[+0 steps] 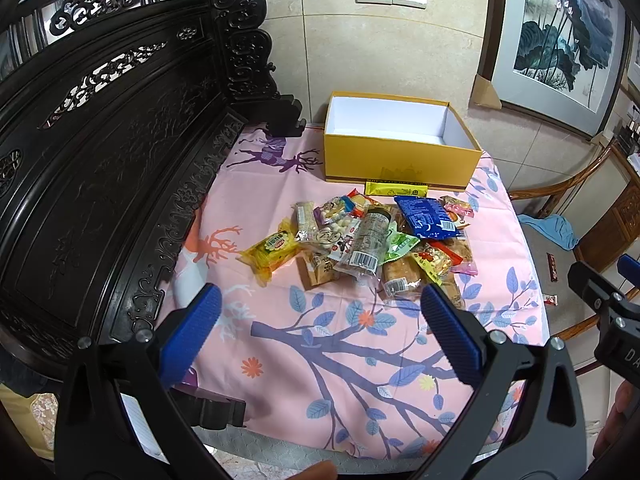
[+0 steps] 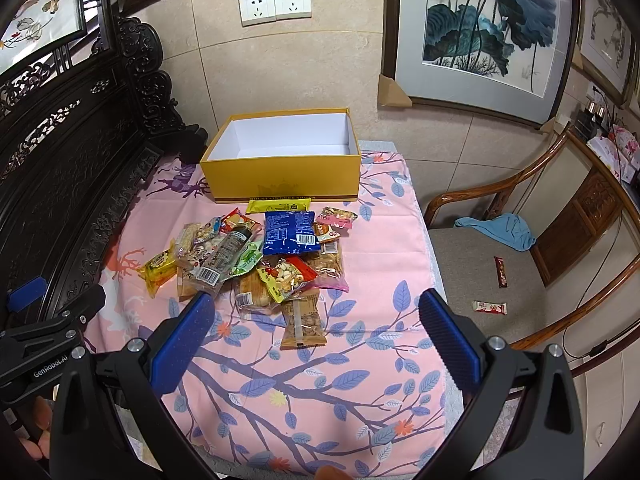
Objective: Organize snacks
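A pile of wrapped snacks (image 1: 368, 240) lies on the pink patterned cloth (image 1: 320, 352), with a blue packet (image 1: 426, 216) on top at the back; the pile also shows in the right wrist view (image 2: 256, 256). An open, empty yellow box (image 1: 400, 148) stands behind it, also seen in the right wrist view (image 2: 284, 160). My left gripper (image 1: 320, 312) is open and empty, hovering in front of the pile. My right gripper (image 2: 316, 316) is open and empty, in front of the pile over a brown packet (image 2: 304, 320).
A dark carved wooden screen (image 1: 100, 140) runs along the left. A wooden chair (image 2: 520, 264) at the right holds a blue cloth (image 2: 500, 232) and two small snack bars (image 2: 490, 307). The wall with sockets (image 2: 276, 6) and framed paintings (image 2: 480, 28) is behind.
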A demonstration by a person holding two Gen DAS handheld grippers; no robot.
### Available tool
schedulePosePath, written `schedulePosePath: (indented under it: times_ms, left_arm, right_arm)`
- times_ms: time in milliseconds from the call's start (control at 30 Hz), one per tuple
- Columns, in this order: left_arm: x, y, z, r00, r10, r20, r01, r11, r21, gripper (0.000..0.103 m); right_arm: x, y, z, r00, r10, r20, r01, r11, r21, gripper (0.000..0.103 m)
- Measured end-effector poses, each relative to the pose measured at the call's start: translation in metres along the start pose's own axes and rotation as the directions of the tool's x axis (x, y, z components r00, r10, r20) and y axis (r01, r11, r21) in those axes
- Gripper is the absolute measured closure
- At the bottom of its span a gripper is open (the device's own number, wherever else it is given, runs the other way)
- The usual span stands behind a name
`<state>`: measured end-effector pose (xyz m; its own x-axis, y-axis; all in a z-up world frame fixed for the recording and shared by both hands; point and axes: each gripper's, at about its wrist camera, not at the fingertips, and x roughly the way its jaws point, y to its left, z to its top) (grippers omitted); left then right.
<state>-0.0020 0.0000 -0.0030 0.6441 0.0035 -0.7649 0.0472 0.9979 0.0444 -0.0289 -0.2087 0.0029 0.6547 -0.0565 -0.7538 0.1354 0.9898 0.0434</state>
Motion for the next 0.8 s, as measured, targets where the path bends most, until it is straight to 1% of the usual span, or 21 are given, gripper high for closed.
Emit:
schedulePosePath:
  times_ms: [800]
  left_arm:
    - [-0.0006, -0.004, 0.002, 1.0, 0.001, -0.001, -0.001, 1.0, 0.004, 0.002]
  right_arm:
    - [0.0007, 0.0002, 0.0005, 1.0, 0.001, 0.001, -0.001, 1.0, -0.001, 0.001]
